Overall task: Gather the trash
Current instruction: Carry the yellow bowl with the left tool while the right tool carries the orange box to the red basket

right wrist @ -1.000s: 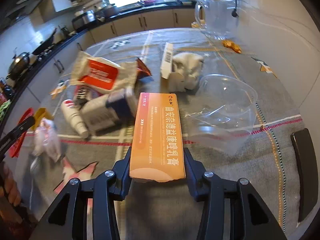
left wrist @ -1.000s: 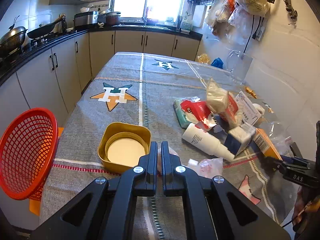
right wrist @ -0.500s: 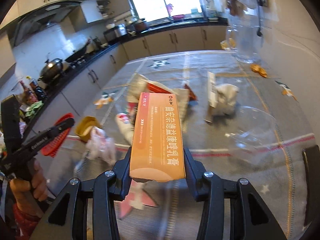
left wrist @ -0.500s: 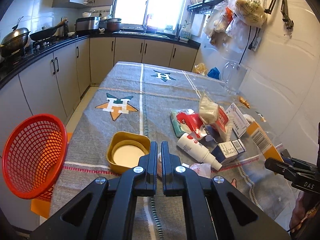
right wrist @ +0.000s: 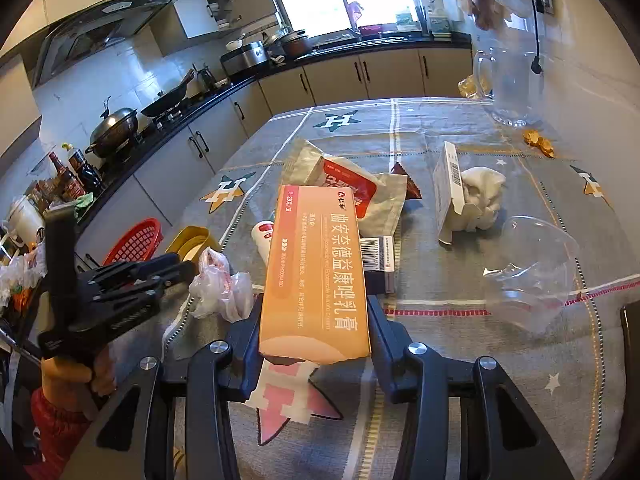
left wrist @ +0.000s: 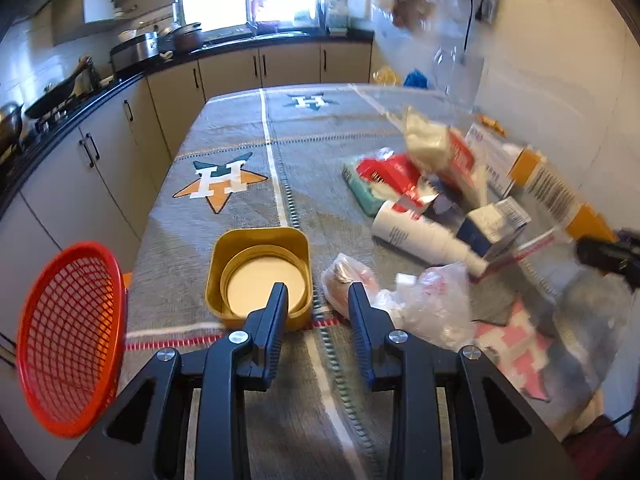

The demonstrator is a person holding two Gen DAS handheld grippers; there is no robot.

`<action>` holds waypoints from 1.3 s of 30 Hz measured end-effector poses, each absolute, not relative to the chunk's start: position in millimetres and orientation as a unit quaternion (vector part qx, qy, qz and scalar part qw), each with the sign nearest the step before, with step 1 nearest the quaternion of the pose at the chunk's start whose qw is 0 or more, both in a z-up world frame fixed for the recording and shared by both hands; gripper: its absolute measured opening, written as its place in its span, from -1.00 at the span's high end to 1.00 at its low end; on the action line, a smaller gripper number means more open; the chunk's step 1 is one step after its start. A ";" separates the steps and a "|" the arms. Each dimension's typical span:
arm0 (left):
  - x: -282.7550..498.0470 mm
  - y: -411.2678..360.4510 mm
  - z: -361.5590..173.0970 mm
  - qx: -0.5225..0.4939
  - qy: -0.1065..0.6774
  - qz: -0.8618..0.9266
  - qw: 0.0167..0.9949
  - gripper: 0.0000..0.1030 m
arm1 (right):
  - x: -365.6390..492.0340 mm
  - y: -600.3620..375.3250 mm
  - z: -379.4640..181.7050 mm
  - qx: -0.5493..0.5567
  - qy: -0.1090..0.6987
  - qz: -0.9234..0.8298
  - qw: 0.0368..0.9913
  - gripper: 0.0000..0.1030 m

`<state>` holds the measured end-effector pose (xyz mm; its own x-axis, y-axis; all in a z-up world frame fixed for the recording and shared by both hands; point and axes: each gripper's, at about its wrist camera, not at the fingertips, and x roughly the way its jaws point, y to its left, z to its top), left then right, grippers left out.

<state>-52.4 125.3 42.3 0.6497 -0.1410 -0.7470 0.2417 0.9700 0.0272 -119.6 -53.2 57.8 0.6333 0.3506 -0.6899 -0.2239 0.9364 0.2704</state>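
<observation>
My left gripper hovers low over the near end of the table, its jaws opening with only tablecloth between them. A crumpled pinkish plastic wad lies just beyond its right finger, next to a clear crumpled bag. A yellow lid sits beyond the left finger. My right gripper is shut on a long orange carton, held above the table. In that view the left gripper shows at the left, beside the crumpled bag. A red mesh basket hangs off the table's left edge.
A heap of wrappers, small boxes and a white bottle lies mid-table on the right. A clear plastic cup, a white box with tissue and a glass jug stand near the wall. Kitchen cabinets line the left.
My left jaws have gone from shut to parted, and the gripper has rolled a little. The right gripper has lifted the orange carton and swung towards the left.
</observation>
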 end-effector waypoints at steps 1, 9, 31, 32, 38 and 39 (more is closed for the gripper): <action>-48.9 122.5 39.7 0.080 0.406 -0.098 0.905 0.51 | -118.8 -54.9 57.5 0.081 0.397 0.161 0.900 0.04; -35.5 120.9 24.6 0.109 0.416 -0.091 0.898 0.85 | -118.4 -55.1 51.9 0.082 0.402 0.170 0.896 0.04; -100.6 208.8 96.2 -0.041 0.322 -0.047 0.945 0.85 | -108.6 37.1 85.0 0.044 0.389 0.287 0.874 0.04; -103.5 215.9 96.9 -0.043 0.320 -0.039 0.946 0.85 | -106.1 48.2 86.5 0.040 0.390 0.298 0.870 0.04; -112.3 270.5 90.9 -0.069 0.325 0.026 0.943 0.85 | -92.6 114.8 89.2 0.021 0.401 0.357 0.844 0.04; -112.9 278.8 88.2 -0.074 0.326 0.037 0.942 0.85 | -87.1 128.3 88.3 0.020 0.405 0.366 0.838 0.03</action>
<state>-112.9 278.8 88.2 0.7846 0.0210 -0.6197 -0.1175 0.9864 -0.1152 -87.1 128.3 88.3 0.4037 0.6292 -0.6641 -0.5966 0.7314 0.3303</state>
